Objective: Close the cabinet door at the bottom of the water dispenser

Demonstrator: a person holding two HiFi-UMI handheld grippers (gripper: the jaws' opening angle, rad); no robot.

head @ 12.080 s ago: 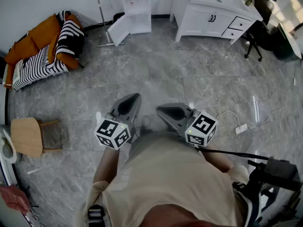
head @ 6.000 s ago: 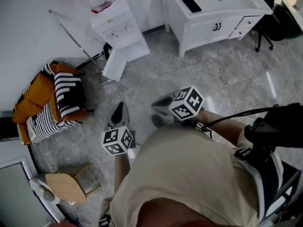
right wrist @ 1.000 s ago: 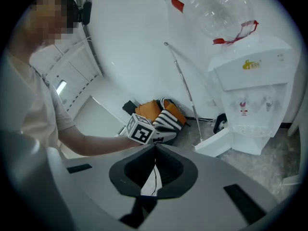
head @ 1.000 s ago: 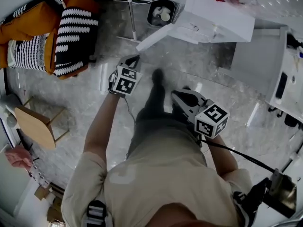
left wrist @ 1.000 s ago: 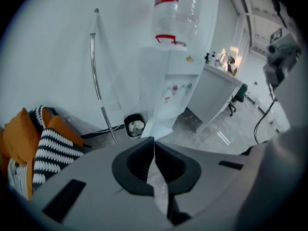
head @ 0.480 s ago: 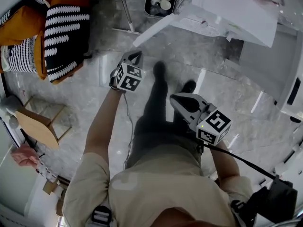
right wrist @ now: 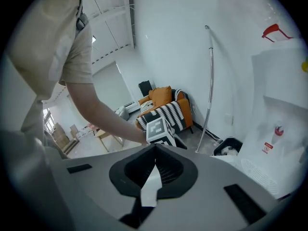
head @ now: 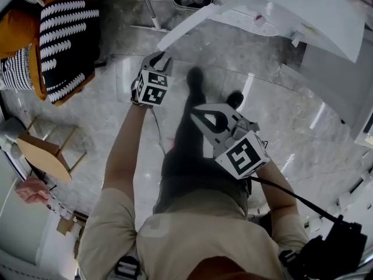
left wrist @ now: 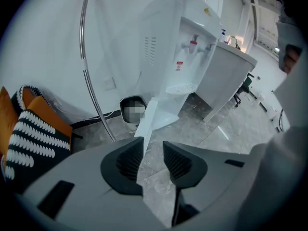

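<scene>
My left hand-held gripper (head: 161, 57) (left wrist: 151, 147), jaws opening on nothing, is nearer the open cabinet door (head: 187, 27) (left wrist: 149, 118) below the water dispenser (left wrist: 179, 52), its free edge straight ahead; my right hand-held gripper (head: 198, 112) (right wrist: 154, 150) is closed.

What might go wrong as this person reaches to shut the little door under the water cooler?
1. The left gripper has its jaws opening with nothing pinched. The thin edge of the cabinet door lines up with the gap and could slip past rather than be pushed.
2. A clumsy nudge might swing the door wider, into the bin and the leaning pole close behind it.
</scene>
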